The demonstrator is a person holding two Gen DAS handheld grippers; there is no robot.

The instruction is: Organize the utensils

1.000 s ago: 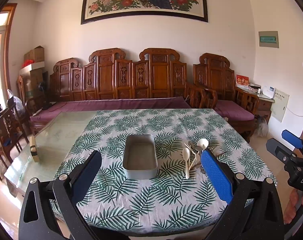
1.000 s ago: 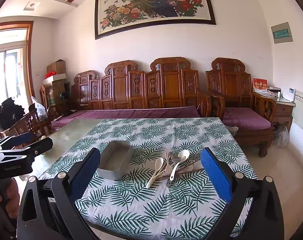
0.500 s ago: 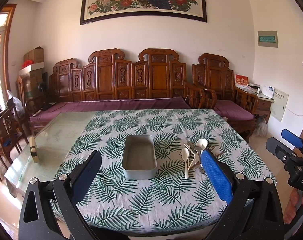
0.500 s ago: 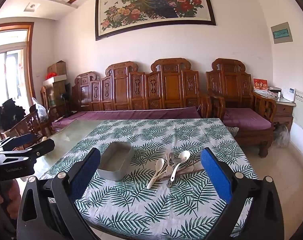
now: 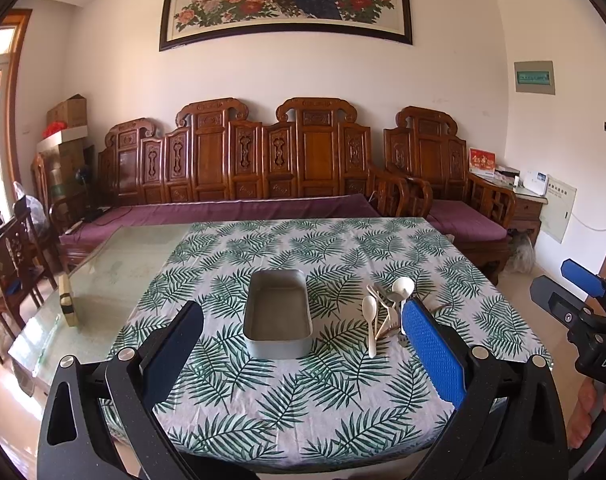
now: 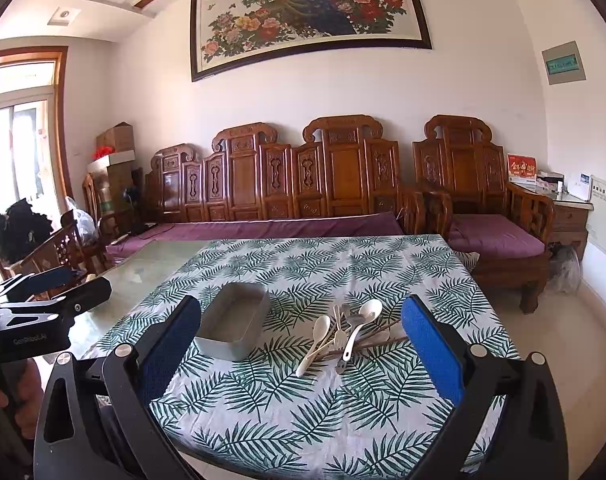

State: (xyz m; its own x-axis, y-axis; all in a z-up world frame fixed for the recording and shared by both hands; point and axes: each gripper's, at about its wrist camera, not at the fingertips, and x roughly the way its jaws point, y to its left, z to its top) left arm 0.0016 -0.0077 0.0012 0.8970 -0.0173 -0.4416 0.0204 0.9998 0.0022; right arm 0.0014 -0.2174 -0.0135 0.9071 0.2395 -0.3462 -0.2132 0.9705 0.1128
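A grey rectangular metal tray [image 5: 277, 314] sits empty on the leaf-print tablecloth [image 5: 303, 396]; it also shows in the right wrist view [image 6: 234, 322]. To its right lies a pile of utensils [image 5: 387, 312]: white spoons, forks and chopsticks, also in the right wrist view [image 6: 345, 334]. My left gripper [image 5: 303, 354] is open and empty, held back near the table's front edge. My right gripper [image 6: 303, 354] is open and empty, also short of the table. Each gripper shows at the side of the other's view.
The table [image 5: 115, 268] has bare glass at its left, with a small box [image 5: 67, 300] standing on it. A carved wooden sofa [image 5: 263, 168] with purple cushions stands behind the table. Wooden chairs [image 5: 11, 264] stand at the left.
Both grippers have drifted very slightly; the tray and utensils have not moved.
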